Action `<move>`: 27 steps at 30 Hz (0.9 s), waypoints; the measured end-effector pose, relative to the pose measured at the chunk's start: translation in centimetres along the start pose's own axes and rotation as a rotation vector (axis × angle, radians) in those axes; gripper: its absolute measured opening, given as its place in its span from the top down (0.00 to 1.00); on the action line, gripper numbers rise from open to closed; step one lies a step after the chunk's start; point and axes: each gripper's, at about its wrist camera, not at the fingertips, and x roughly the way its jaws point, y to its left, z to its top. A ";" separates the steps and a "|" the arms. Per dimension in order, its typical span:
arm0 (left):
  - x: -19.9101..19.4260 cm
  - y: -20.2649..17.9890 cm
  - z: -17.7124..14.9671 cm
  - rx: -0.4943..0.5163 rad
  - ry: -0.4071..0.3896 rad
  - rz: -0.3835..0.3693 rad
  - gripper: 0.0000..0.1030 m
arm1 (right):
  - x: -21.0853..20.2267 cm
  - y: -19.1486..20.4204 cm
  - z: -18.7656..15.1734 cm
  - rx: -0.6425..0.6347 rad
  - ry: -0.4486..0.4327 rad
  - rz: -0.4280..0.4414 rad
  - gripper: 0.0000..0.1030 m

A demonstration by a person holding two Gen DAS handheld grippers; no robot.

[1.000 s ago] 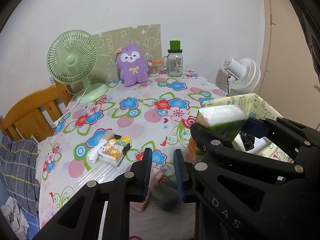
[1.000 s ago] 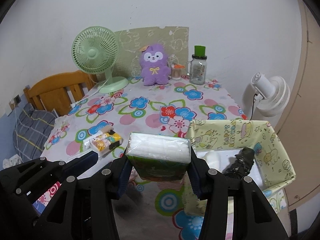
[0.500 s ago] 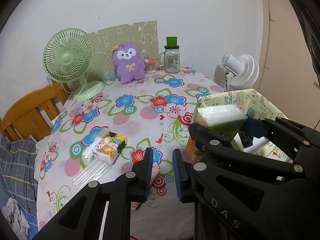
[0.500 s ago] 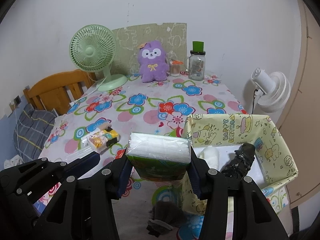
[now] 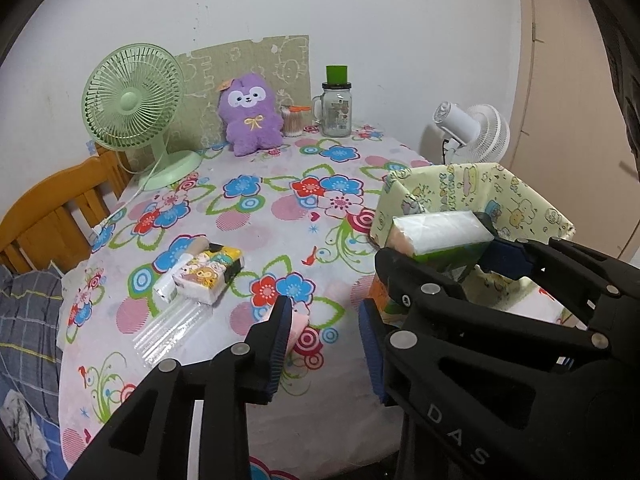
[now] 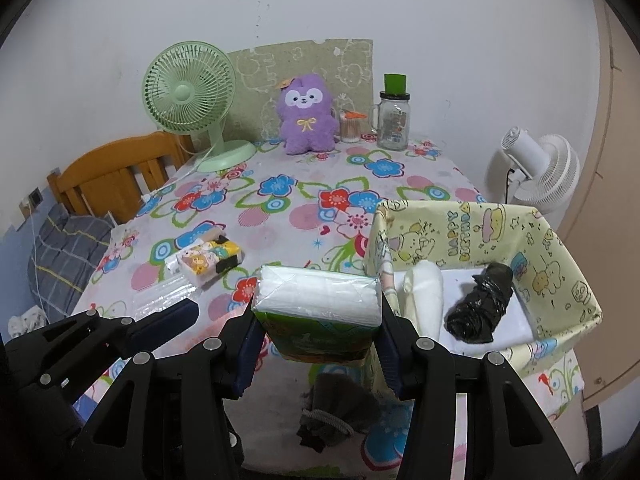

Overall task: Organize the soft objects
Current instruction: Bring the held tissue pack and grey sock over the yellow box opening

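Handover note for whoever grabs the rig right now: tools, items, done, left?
Right tool: shut on the tissue pack, held beside the yellow box.
Left tool: jaws opening, nothing between them.
Done: white roll and black bundle lie in the box.
Left: drop the tissue pack in; then the small tissue packs, the pink item by the left tool, and the grey pouch at the table edge.

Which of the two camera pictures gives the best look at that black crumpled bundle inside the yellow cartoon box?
The right wrist view. There the black bundle lies in plain sight on the white floor of the yellow box, beside a white roll. In the left wrist view the right gripper and its tissue pack hide it.
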 end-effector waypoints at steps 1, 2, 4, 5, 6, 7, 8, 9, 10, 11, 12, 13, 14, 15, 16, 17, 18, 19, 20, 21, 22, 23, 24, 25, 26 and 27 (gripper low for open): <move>-0.1 -0.1 -0.2 0.001 -0.001 -0.005 0.59 | -0.1 0.0 -0.2 0.001 -0.001 -0.002 0.48; -0.1 -0.2 -0.3 0.001 -0.002 -0.008 0.59 | -0.2 -0.1 -0.3 0.001 -0.002 -0.003 0.48; -0.2 -0.4 -0.5 0.002 -0.005 -0.010 0.52 | -0.6 -0.1 -0.7 0.000 -0.008 -0.007 0.48; -0.3 -0.4 -0.7 0.003 -0.006 -0.012 0.49 | -0.8 -0.2 -0.9 -0.001 -0.011 -0.010 0.48; -0.4 -0.5 -0.8 0.002 -0.008 -0.015 0.45 | -1.0 -0.3 -1.0 -0.001 -0.013 -0.012 0.48; -0.5 -0.6 -1.0 0.001 -0.012 -0.016 0.43 | -1.2 -0.3 -1.1 -0.001 -0.016 -0.011 0.48; -0.6 -0.7 -1.1 0.001 -0.014 -0.015 0.41 | -1.4 -0.4 -1.2 -0.001 -0.018 -0.011 0.48; -0.7 -0.8 -1.2 0.001 -0.019 -0.013 0.39 | -1.6 -0.4 -1.3 -0.002 -0.022 -0.013 0.48; -0.9 -1.0 -1.3 0.002 -0.026 -0.013 0.38 | -1.8 -0.6 -1.4 -0.001 -0.025 -0.014 0.48; -1.0 -1.0 -1.4 0.003 -0.028 -0.014 0.37 | -1.9 -0.6 -1.6 0.001 -0.027 -0.013 0.48; -1.1 -1.2 -1.5 0.004 -0.031 -0.017 0.35 | -2.1 -0.7 -1.8 0.004 -0.029 -0.009 0.48; -1.2 -1.3 -1.7 0.004 -0.034 -0.020 0.34 | -2.2 -0.8 -2.0 0.006 -0.029 -0.009 0.48; -1.3 -1.4 -1.8 0.004 -0.037 -0.022 0.33 | -2.4 -0.9 -2.2 0.007 -0.031 -0.012 0.48; -1.4 -1.5 -1.9 0.004 -0.039 -0.023 0.32 | -2.6 -1.0 -2.4 0.006 -0.033 -0.012 0.48; -1.4 -1.7 -2.0 0.005 -0.041 -0.024 0.31 | -2.7 -1.1 -2.6 0.006 -0.035 -0.013 0.48; -1.5 -1.8 -2.2 0.006 -0.042 -0.024 0.31 | -2.8 -1.1 -2.7 0.005 -0.036 -0.016 0.48; -1.5 -1.9 -2.3 0.006 -0.042 -0.023 0.30 | -3.0 -1.1 -2.8 0.005 -0.039 -0.018 0.48; -1.5 -2.0 -2.4 0.006 -0.042 -0.024 0.29 | -3.1 -1.1 -3.0 0.005 -0.040 -0.020 0.48; -1.6 -2.1 -2.6 0.008 -0.043 -0.028 0.28 | -3.3 -1.2 -3.2 0.005 -0.043 -0.027 0.48; -1.7 -2.2 -2.7 0.009 -0.044 -0.028 0.27 | -3.3 -1.2 -3.3 0.005 -0.044 -0.030 0.48; -1.8 -2.2 -2.8 0.012 -0.046 -0.027 0.26 | -3.4 -1.2 -3.5 0.006 -0.044 -0.032 0.48; -1.8 -2.3 -2.9 0.013 -0.047 -0.026 0.26 | -3.5 -1.3 -3.7 0.008 -0.044 -0.035 0.48; -1.8 -2.4 -3.0 0.016 -0.049 -0.027 0.26 | -3.5 -1.4 -3.9 0.010 -0.042 -0.039 0.48; -1.8 -2.6 -3.2 0.017 -0.049 -0.031 0.26 | -3.5 -1.5 -4.0 0.013 -0.039 -0.044 0.48; -1.7 -2.7 -3.3 0.018 -0.046 -0.034 0.26 | -3.5 -1.6 -4.2 0.015 -0.037 -0.048 0.48; -1.7 -2.8 -3.4 0.020 -0.043 -0.038 0.26 | -3.5 -1.8 -4.3 0.016 -0.036 -0.054 0.48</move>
